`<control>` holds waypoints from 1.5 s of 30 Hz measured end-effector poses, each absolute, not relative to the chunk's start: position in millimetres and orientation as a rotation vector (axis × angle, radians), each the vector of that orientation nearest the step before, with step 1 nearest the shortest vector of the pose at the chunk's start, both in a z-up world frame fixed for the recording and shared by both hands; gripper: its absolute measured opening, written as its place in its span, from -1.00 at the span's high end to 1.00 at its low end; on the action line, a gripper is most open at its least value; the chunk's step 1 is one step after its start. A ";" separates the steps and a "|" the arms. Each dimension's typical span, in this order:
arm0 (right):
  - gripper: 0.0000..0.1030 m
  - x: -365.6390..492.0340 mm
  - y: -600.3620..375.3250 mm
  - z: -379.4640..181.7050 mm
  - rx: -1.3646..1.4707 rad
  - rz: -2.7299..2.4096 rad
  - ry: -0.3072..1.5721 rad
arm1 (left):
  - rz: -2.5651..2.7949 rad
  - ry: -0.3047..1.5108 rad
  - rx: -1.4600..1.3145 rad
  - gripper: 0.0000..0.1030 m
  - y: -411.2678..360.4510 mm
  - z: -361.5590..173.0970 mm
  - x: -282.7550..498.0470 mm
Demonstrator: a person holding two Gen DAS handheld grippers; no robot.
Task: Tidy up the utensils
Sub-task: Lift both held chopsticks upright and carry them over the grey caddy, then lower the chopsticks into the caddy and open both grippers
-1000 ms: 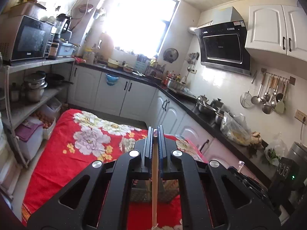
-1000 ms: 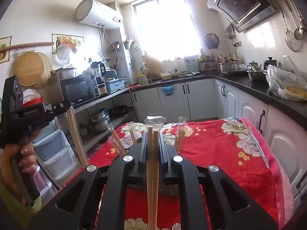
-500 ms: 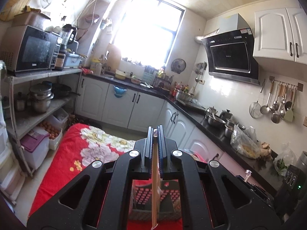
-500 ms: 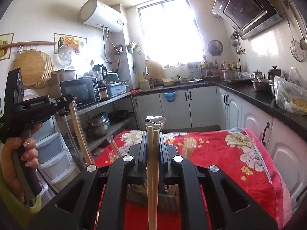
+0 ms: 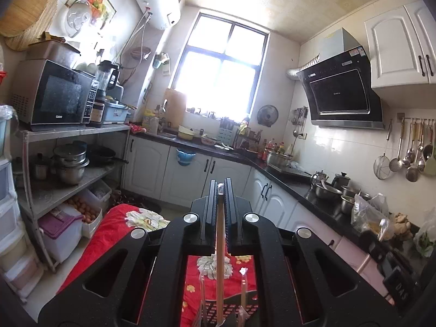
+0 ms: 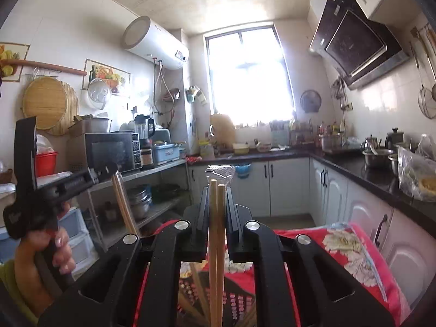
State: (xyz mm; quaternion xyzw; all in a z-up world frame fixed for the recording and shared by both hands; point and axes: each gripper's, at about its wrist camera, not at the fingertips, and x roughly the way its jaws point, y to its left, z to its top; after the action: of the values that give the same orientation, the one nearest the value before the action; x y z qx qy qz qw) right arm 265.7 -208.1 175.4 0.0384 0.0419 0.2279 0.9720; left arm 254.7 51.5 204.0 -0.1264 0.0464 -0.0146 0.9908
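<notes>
My left gripper [image 5: 220, 188] is shut on a wooden chopstick [image 5: 219, 250] that runs down toward a dark slotted utensil basket [image 5: 245, 308] on the red floral cloth [image 5: 109, 234]. Other utensils stand in that basket. My right gripper [image 6: 217, 189] is shut on a pair of wooden chopsticks [image 6: 216, 259] in clear wrapping, above the same basket [image 6: 237, 299]. In the right wrist view the left gripper [image 6: 107, 170] shows at the left, held in a hand, with its chopstick [image 6: 124, 207] slanting down.
A metal shelf with a microwave [image 5: 54, 92] and pots [image 5: 70, 163] stands at the left. White cabinets and a black counter [image 5: 286, 177] run along the back and right. Storage drawers [image 6: 79, 239] stand at the left.
Both grippers have tilted upward and risen, so the views now show more wall and ceiling and less of the cloth. The basket has dropped toward the bottom edge. Both stay shut on their chopsticks.
</notes>
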 end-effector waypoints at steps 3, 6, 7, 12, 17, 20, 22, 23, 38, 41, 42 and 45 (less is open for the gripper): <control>0.80 276.5 -205.6 165.0 0.071 0.442 0.071 | -0.023 0.102 -0.257 0.96 50.7 188.9 261.9; 0.80 288.6 -205.6 150.1 0.080 0.419 0.084 | -0.029 0.121 -0.258 0.96 48.3 172.5 268.9; 0.80 292.1 -204.7 144.9 0.085 0.415 0.090 | -0.033 0.126 -0.258 0.96 48.4 167.6 270.0; 0.80 304.6 -204.8 120.3 0.102 0.370 0.128 | -0.044 0.180 -0.270 0.96 47.8 140.6 275.7; 0.80 306.3 -201.1 103.5 0.110 0.359 0.136 | -0.054 0.211 -0.289 0.96 50.3 120.1 274.9; 0.80 306.2 -196.7 94.4 0.106 0.359 0.158 | -0.062 0.231 -0.295 0.95 51.1 111.7 273.8; 0.80 304.5 -195.0 89.5 0.101 0.362 0.173 | -0.069 0.241 -0.295 0.95 51.8 107.7 273.0; 0.80 303.5 -195.0 87.1 0.101 0.362 0.179 | -0.076 0.248 -0.293 0.95 51.9 105.1 272.0; 0.20 273.7 -215.6 80.4 0.136 0.317 0.242 | -0.113 0.317 -0.333 0.93 55.1 92.3 259.0; 0.14 264.5 -218.1 79.6 0.113 0.302 0.262 | -0.124 0.353 -0.352 0.49 58.2 91.0 257.0; 0.10 261.9 -218.8 78.9 0.108 0.296 0.267 | -0.124 0.361 -0.356 0.40 58.4 90.6 256.6; 0.02 256.2 -223.6 75.9 0.108 0.283 0.293 | -0.115 0.375 -0.361 0.31 60.4 89.7 250.8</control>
State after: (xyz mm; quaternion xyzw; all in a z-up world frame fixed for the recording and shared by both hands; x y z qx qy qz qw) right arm 256.2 -223.6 75.9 0.0538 0.1454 0.1402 0.9779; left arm 250.8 60.4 89.7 -0.1784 0.1852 -0.0566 0.9647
